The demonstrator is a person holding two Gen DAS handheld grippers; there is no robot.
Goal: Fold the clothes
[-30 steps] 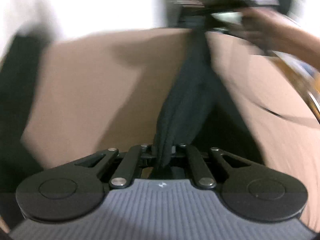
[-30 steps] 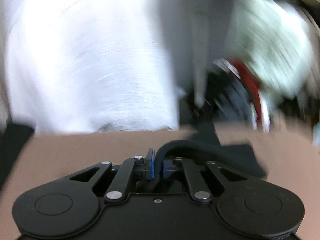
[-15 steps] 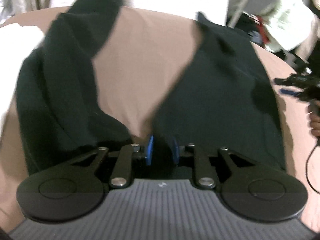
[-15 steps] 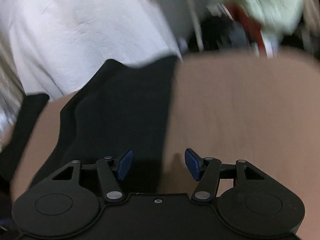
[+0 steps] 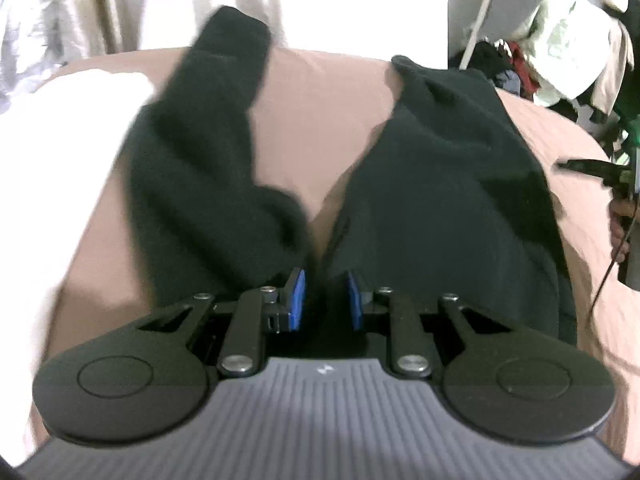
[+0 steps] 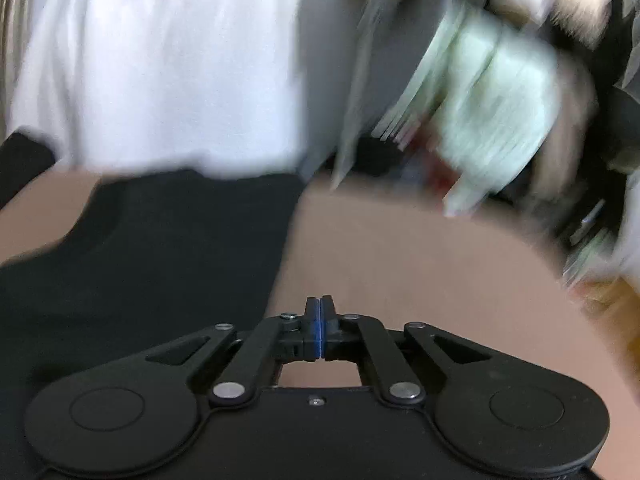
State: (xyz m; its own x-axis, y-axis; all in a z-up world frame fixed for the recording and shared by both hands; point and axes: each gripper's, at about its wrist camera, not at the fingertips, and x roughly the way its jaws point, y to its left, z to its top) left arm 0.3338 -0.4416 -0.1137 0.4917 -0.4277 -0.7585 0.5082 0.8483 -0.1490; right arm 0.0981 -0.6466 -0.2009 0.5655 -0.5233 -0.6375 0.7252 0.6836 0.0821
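Observation:
Black trousers lie spread in a V on the brown bed sheet, one leg running to the far left and the other to the far right. My left gripper sits low at the point where the legs meet. Its jaws are closing, the blue pads still apart, with dark cloth in the gap and no visible pressing. In the right wrist view my right gripper is shut with nothing in it, over bare sheet just right of the trousers' edge.
White bedding covers the sheet's left side. A white curtain hangs beyond the bed. Pale green and other clothes are piled at the far right. A person's hand and a thin cable show at the right edge.
The left gripper let go of the bunched black cloth and the trousers now lie spread on the sheet. The right gripper released its cloth, opened wide, then shut empty.

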